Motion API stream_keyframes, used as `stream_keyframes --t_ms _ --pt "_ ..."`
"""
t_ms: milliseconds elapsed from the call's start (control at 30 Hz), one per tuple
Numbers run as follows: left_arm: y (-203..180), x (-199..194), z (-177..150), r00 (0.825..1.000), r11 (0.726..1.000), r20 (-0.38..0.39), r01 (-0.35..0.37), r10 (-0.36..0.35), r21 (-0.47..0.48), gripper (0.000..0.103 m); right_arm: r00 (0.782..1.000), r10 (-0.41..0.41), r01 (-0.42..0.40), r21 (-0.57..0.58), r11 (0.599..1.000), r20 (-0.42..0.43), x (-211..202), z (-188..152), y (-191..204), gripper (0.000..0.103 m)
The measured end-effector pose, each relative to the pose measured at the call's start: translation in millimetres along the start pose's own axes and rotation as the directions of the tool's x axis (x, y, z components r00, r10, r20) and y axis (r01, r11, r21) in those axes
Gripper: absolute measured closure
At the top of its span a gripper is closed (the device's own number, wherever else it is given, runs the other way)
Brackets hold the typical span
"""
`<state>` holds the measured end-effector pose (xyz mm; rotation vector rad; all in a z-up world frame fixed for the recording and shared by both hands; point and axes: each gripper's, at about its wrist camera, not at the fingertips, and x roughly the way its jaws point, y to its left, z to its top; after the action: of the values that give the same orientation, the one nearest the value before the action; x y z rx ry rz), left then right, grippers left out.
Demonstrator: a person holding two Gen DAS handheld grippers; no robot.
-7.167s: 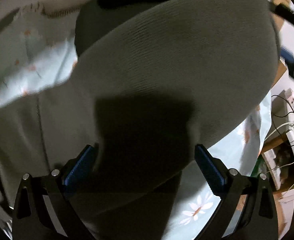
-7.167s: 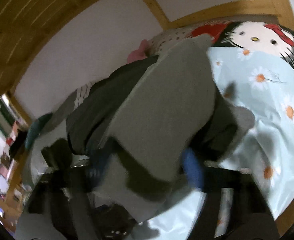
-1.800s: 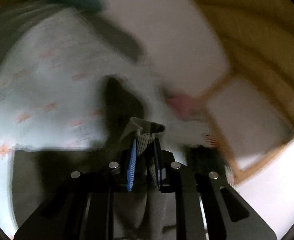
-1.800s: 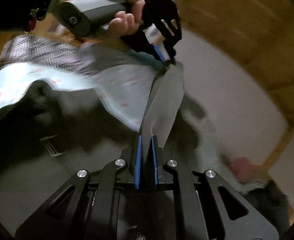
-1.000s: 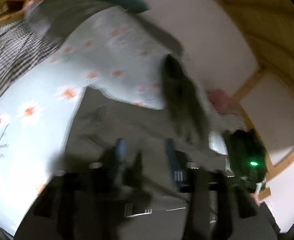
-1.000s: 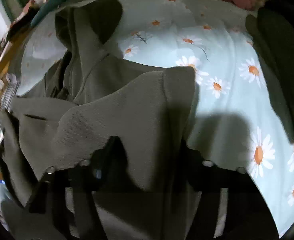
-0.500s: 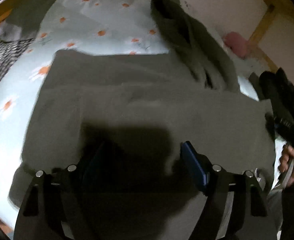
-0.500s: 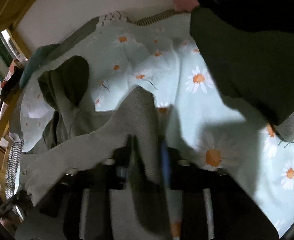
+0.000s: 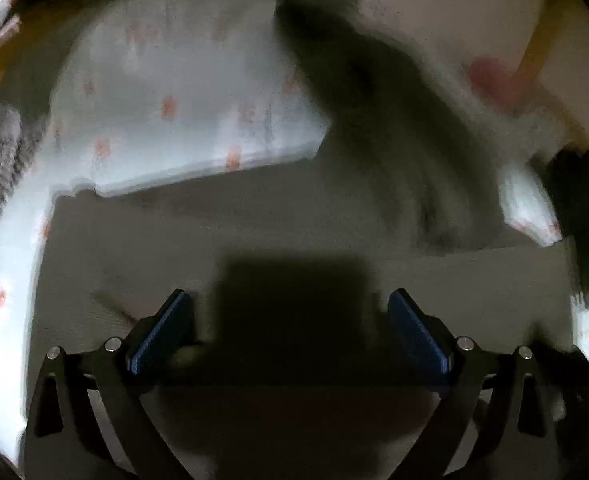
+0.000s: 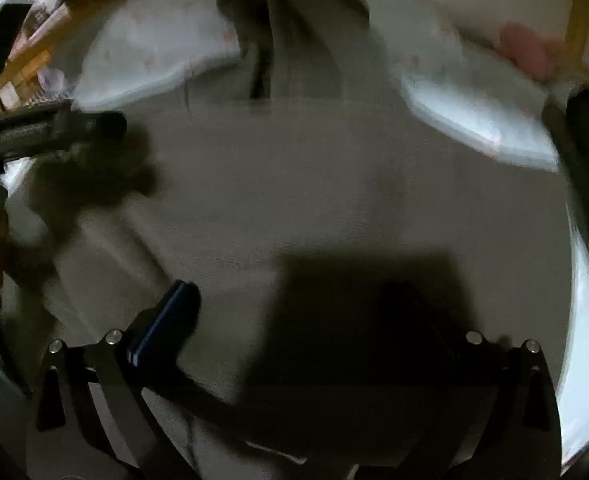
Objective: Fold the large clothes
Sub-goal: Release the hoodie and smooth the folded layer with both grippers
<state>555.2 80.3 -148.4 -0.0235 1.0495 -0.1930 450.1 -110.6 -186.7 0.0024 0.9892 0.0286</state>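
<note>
**Both grippers wide open over the hoodie**

Your left gripper has its blue pads spread far apart with nothing between them, hanging just above the grey hoodie. Can't tell if the tips touch the cloth. Your right gripper is spread wide too, one pad lost in shadow. The hoodie lies flat on the daisy sheet, hood at the far end. Everything's pretty blurry.
</note>
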Motion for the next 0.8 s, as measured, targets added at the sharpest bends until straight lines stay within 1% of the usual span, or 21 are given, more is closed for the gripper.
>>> stream_keyframes --t_ms 33,67,100,133,167,200,233,267,300,333,367,400,500,600,700,767,800 --pt "2.0 11.5 -4.7 1.0 1.0 -0.01 -0.01 0.01 0.01 0.006 1.0 0.0 0.0 -0.009 1.0 0.009 -4.5 -3.6 0.7 0.003" --pt "-2.3 11.5 -13.6 0.997 0.996 0.067 -0.035 0.03 0.081 0.005 1.0 -0.001 0.001 -0.015 1.0 0.001 -10.7 -4.6 1.2 0.003" --pt "-8.1 12.4 -20.4 0.993 0.99 0.103 -0.071 0.059 0.12 0.005 1.0 0.001 -0.001 -0.007 1.0 0.012 -20.3 -3.0 -0.4 0.004" --pt "-9.2 11.3 -23.1 0.99 0.989 0.121 -0.08 0.065 0.123 0.005 0.998 0.016 -0.017 0.014 1.0 0.057 -36.9 0.9 -3.7 0.004" --pt "-9.1 10.9 -24.6 0.989 0.989 0.129 -0.081 0.066 0.121 0.005 0.995 0.01 -0.013 0.033 0.999 0.1 -49.2 3.4 -9.0 0.004" --pt "-8.5 11.2 -24.9 0.99 0.99 0.127 -0.076 0.061 0.116 0.005 0.993 -0.021 0.015 0.048 0.999 0.12 -55.2 5.0 -15.6 0.004" --pt "-8.0 12.6 -24.9 0.99 0.991 0.126 -0.074 0.059 0.113 0.005 0.994 -0.058 0.052 0.066 0.996 0.096 -48.3 8.0 -25.9 0.004" --pt "-9.1 11.6 -26.9 0.989 0.99 0.132 -0.077 0.062 0.115 0.005 0.996 -0.07 0.066 0.077 0.995 0.052 -35.0 10.4 -32.1 0.004" --pt "-9.2 10.6 -27.8 0.989 0.99 0.137 -0.079 0.063 0.115 0.005 0.997 -0.069 0.072 0.098 0.993 -0.027 -12.1 6.4 -43.2 0.003" --pt "-9.8 11.4 -27.2 0.988 0.99 0.139 -0.079 0.063 0.115 0.005 0.999 -0.021 0.026 0.124 0.992 -0.043 5.0 -1.0 -52.5 0.002" --pt "-10.1 11.5 -28.1 0.988 0.99 0.14 -0.077 0.061 0.114 0.005 1.0 -0.013 0.011 0.126 0.992 0.014 6.7 -5.6 -54.7 0.002" --pt "-13.6 11.6 -27.9 0.988 0.99 0.14 -0.078 0.061 0.114 0.005 0.999 -0.036 0.033 0.107 0.994 0.024 5.6 -6.6 -51.1 0.002" --pt "-11.7 9.4 -27.8 0.987 0.99 0.146 -0.078 0.061 0.115 0.005 0.998 -0.053 0.05 0.12 0.991 0.026 5.4 -5.8 -49.8 0.002" --pt "-9.1 11.8 -26.0 0.987 0.99 0.146 -0.08 0.063 0.117 0.005 0.999 -0.045 0.041 0.118 0.992 0.029 4.0 -7.0 -50.4 0.002" --pt "-8.8 7.6 -21.6 0.991 0.991 0.126 -0.07 0.056 0.114 0.005 0.999 -0.026 0.02 0.121 0.992 0.044 -5.0 -7.6 -48.5 0.003" --pt "-6.9 -0.7 -16.5 0.993 0.994 0.118 -0.032 0.02 0.103 0.005 0.994 -0.015 0.005 0.095 0.995 0.106 -19.6 -4.0 -53.8 0.003" --pt "-5.2 -7.6 -12.9 0.991 0.996 0.13 -0.002 -0.01 0.089 0.005 0.988 -0.016 0.005 0.072 0.997 0.152 -29.8 1.0 -53.7 0.003"
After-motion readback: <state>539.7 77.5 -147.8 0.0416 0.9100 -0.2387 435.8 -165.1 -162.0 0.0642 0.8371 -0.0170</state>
